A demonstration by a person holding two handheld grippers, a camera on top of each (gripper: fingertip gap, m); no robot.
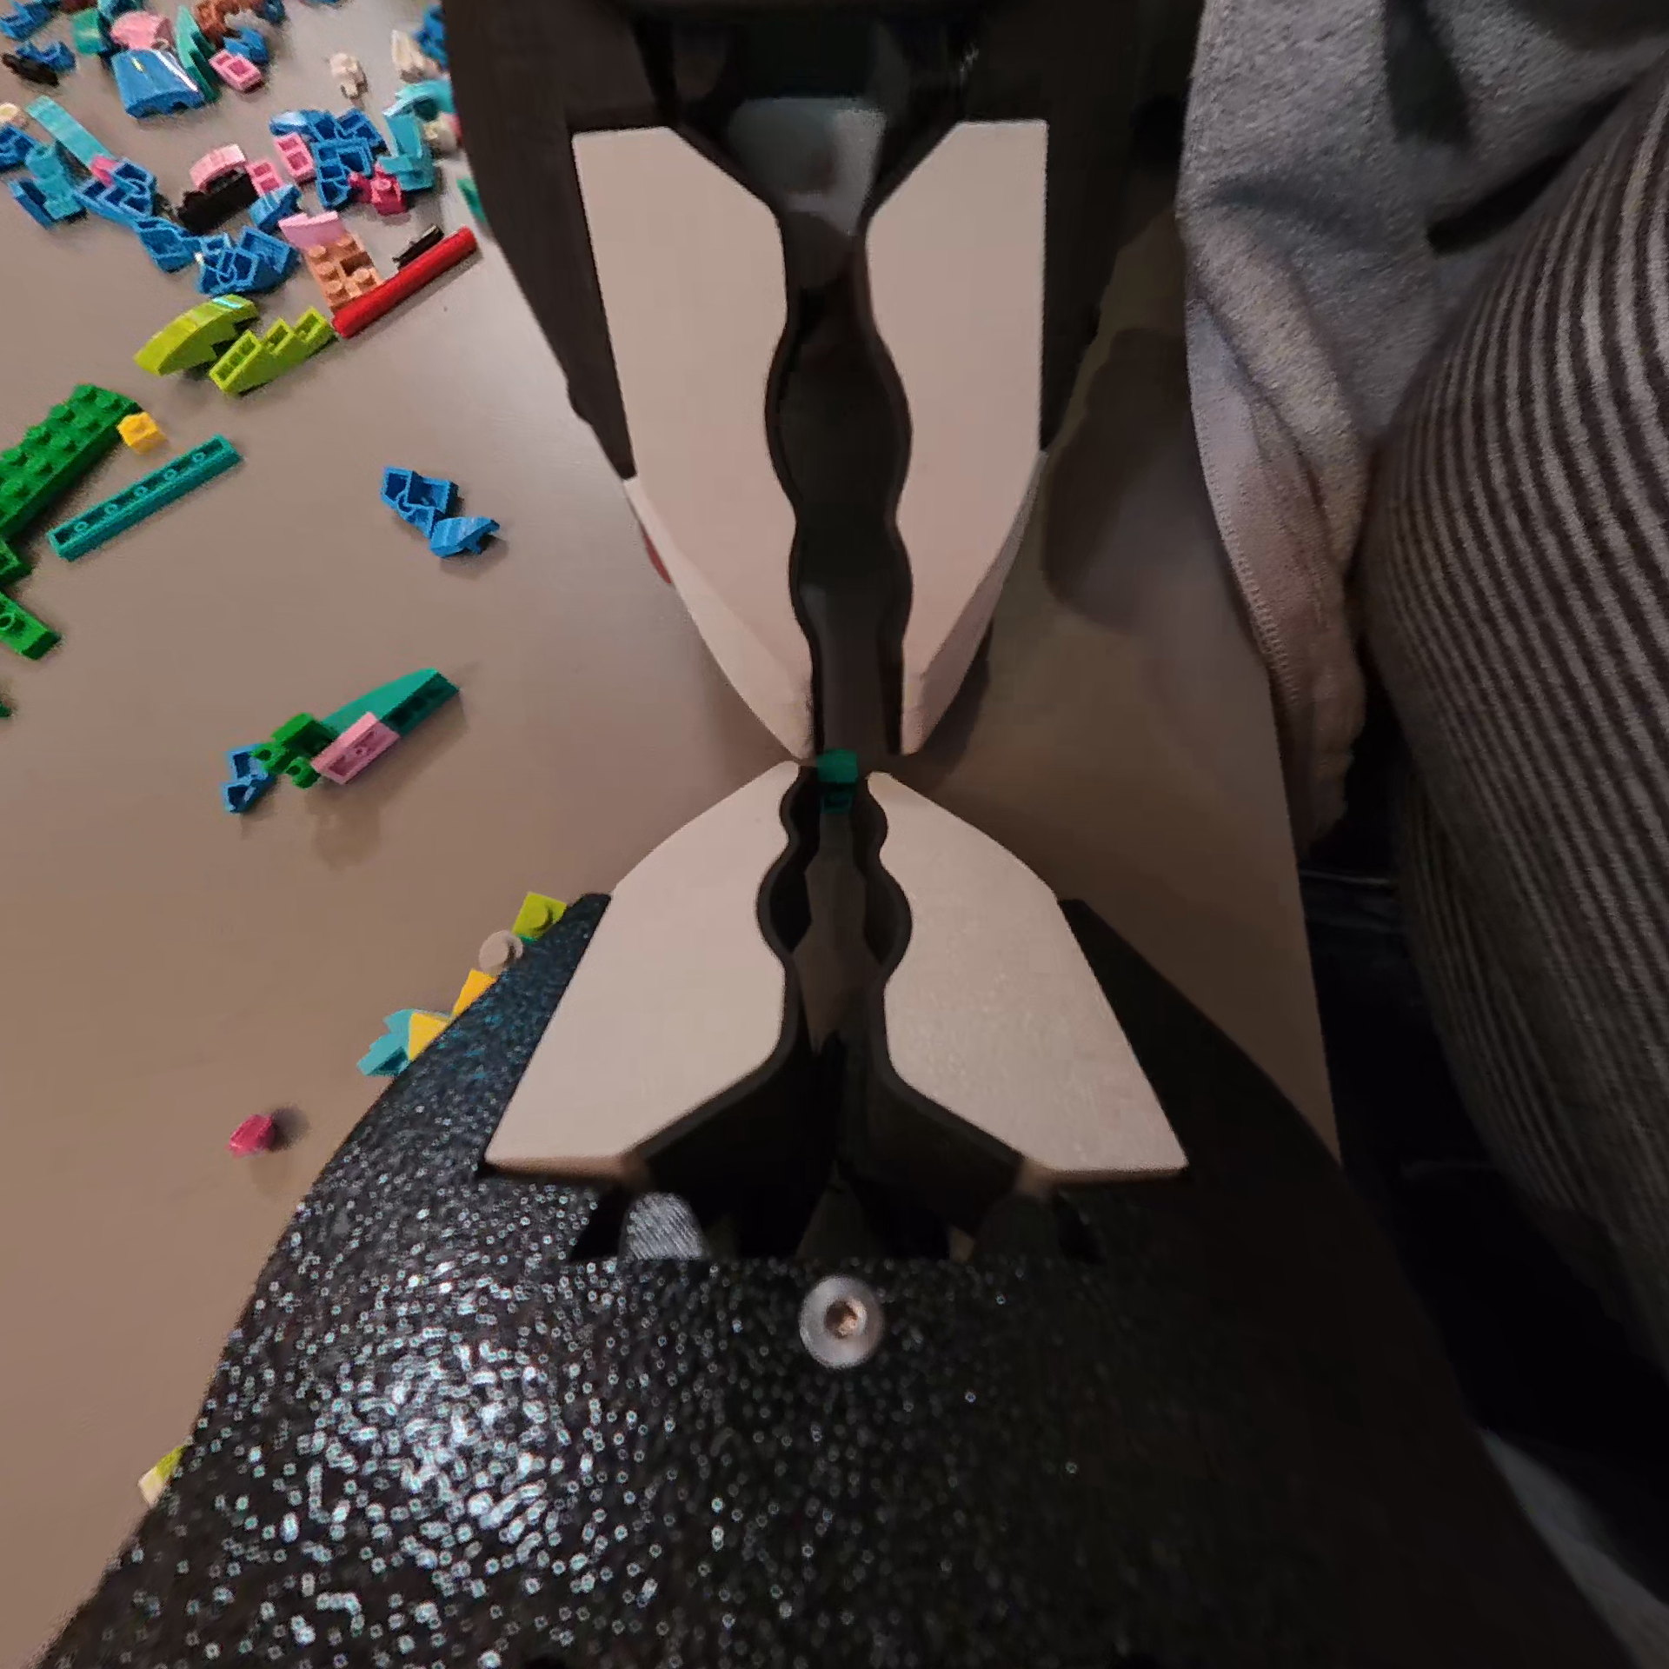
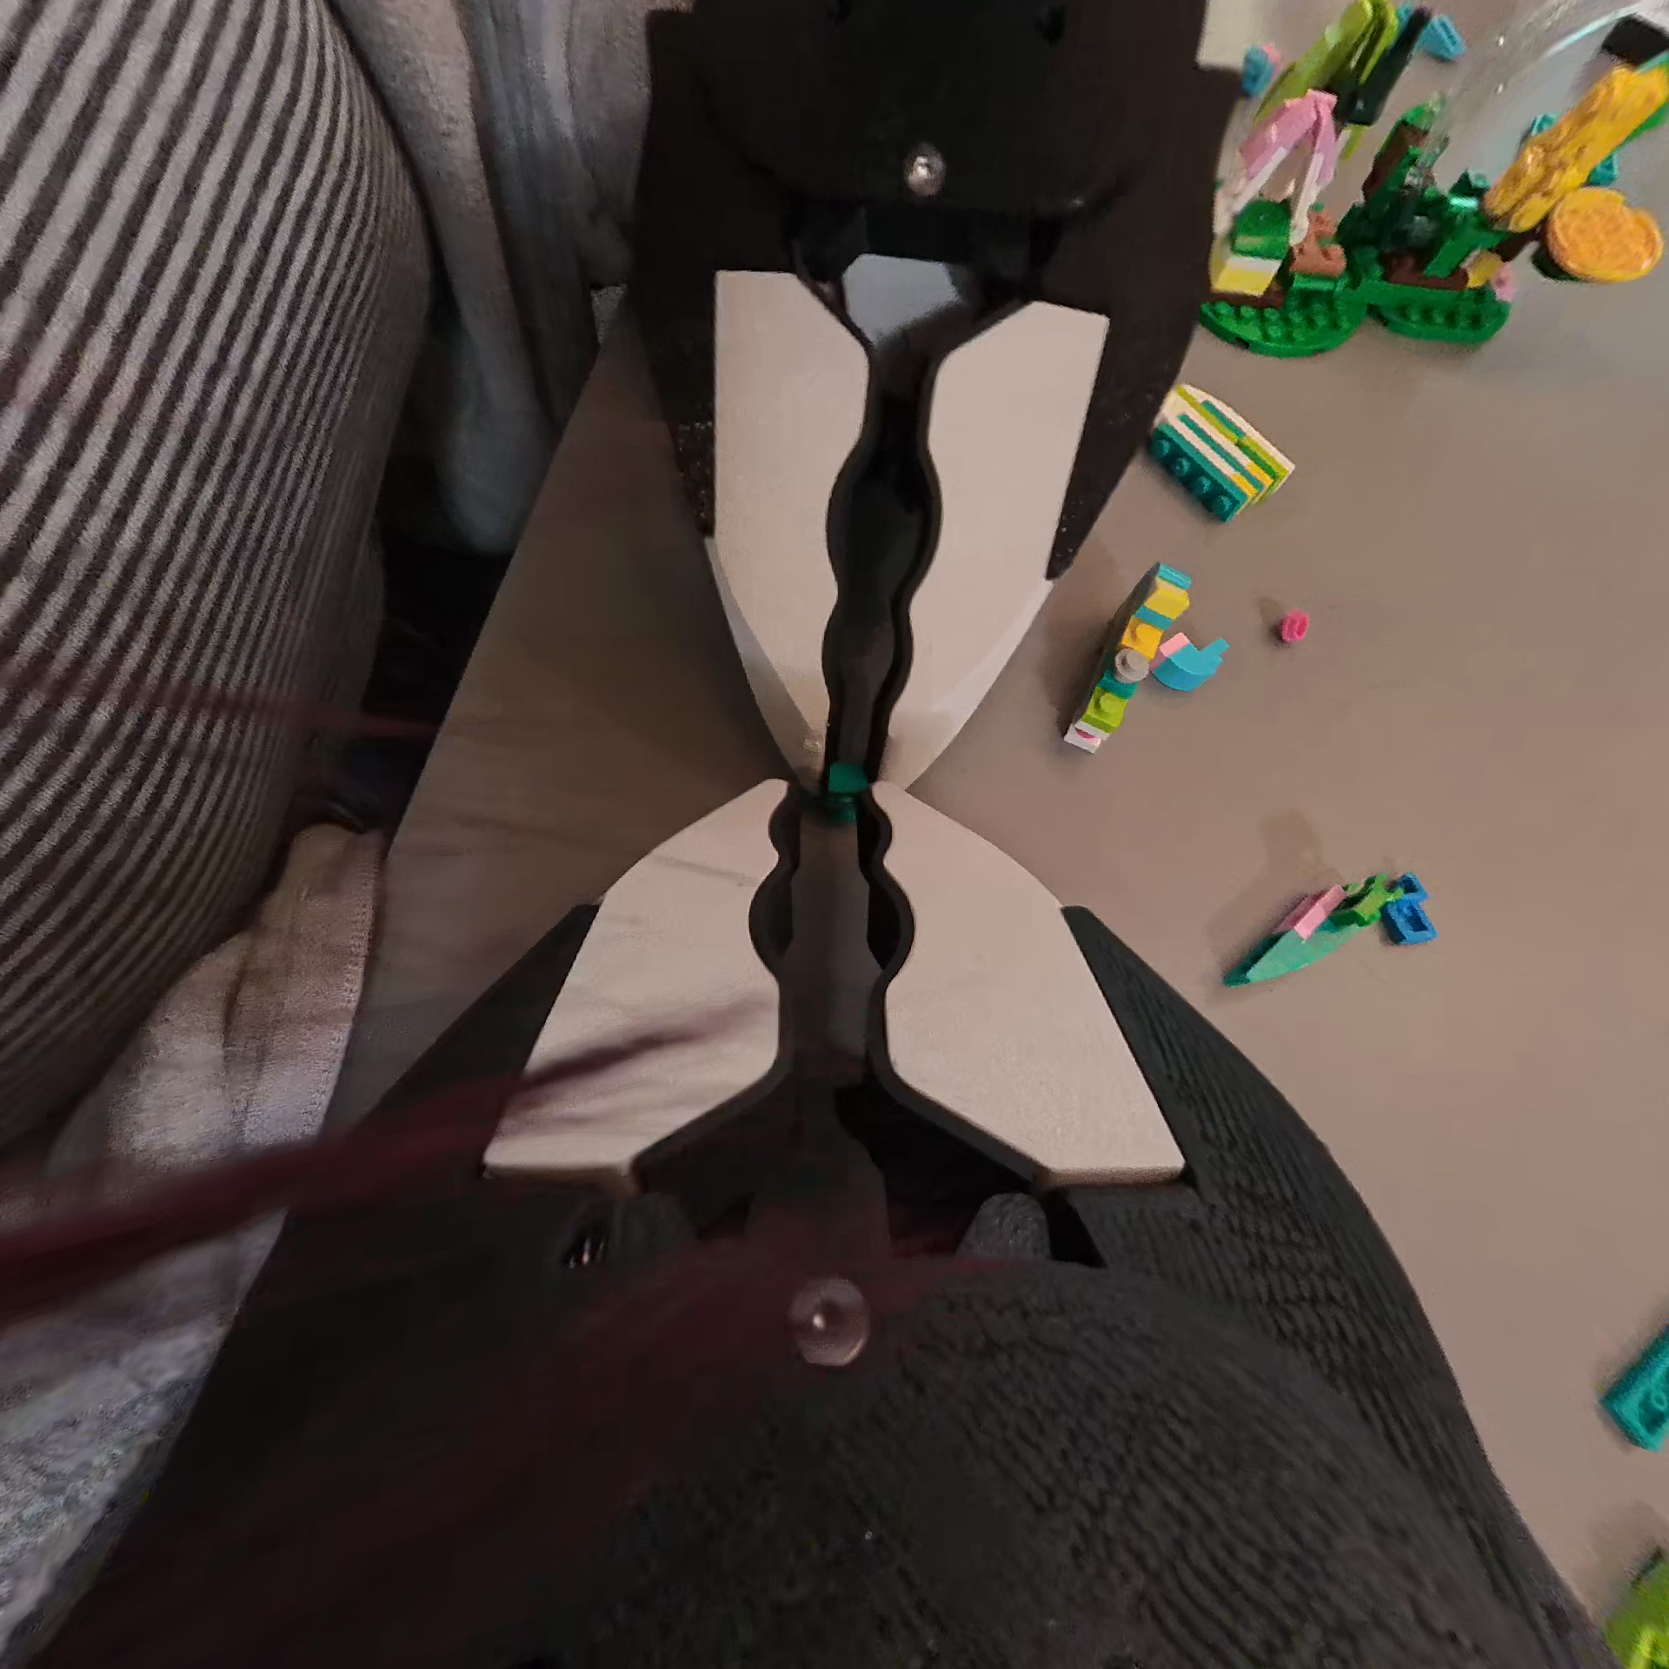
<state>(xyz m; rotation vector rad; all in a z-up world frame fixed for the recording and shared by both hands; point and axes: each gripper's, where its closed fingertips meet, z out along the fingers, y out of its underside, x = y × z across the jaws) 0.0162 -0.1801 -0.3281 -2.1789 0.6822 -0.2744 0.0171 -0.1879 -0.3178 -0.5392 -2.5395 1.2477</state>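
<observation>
My two grippers meet tip to tip above the tan table [image 1: 271, 903], near its edge. My left gripper [image 1: 833, 793] is shut on a tiny teal-green brick [image 1: 835, 768], with its dark pads against the brick's near part. My right gripper [image 1: 853, 745] points at it from the far side. Its fingers stand around the brick's other end with a visible gap, so it is open. In the right wrist view the same brick [image 2: 846, 778] sits at the tips of my right gripper [image 2: 835, 802], and my left gripper [image 2: 853, 754] faces it.
Many loose coloured bricks [image 1: 226, 181] and a red rod [image 1: 406, 280] lie at far left. A small teal-pink-green assembly [image 1: 352, 736] lies nearby and also shows in the right wrist view [image 2: 1328, 921]. A green built model [image 2: 1355, 244] stands far right. A person's striped sleeve [image 1: 1490, 632] is at the table edge.
</observation>
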